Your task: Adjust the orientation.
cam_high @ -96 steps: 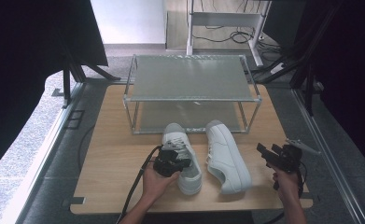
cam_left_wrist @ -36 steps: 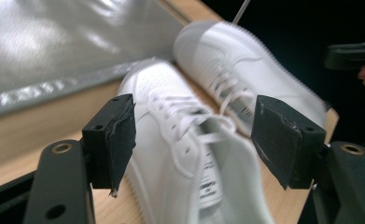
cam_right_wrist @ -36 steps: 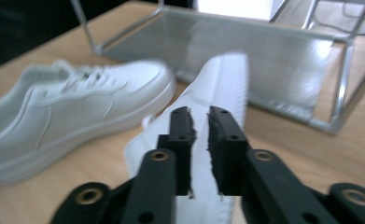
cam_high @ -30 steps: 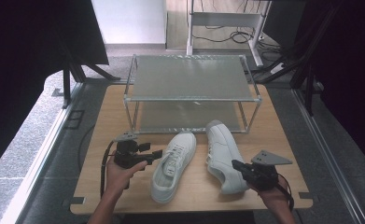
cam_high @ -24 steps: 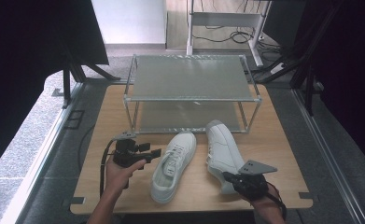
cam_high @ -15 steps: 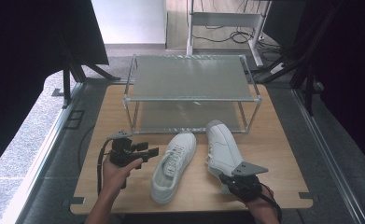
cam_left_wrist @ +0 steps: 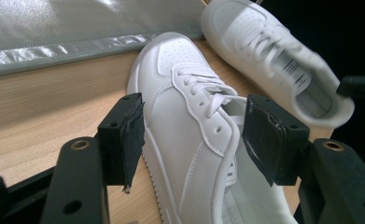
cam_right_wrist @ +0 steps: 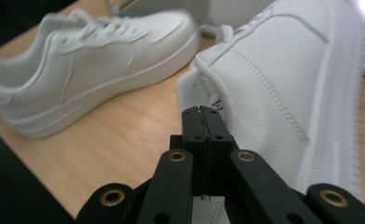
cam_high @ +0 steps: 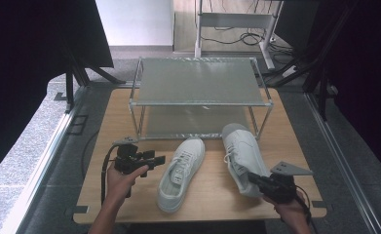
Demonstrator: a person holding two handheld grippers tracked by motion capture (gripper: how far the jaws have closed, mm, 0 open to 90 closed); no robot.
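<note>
Wooden tabletop (cam_high: pixel 212 187) — right shoe's heel (cam_high: pixel 249 185) touching closed right tongs (cam_high: pixel 253 179).

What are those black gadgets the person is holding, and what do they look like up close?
Each is a hand-held gripper, all black. The left hand-held gripper has two flat arms dotted with brass-ringed holes, ending in square, worn rubber pads, and a black cable loops back from it. The right hand-held gripper is built the same and carries a grey three-cornered plate on top. The forearms are bare, no sleeves.
</note>
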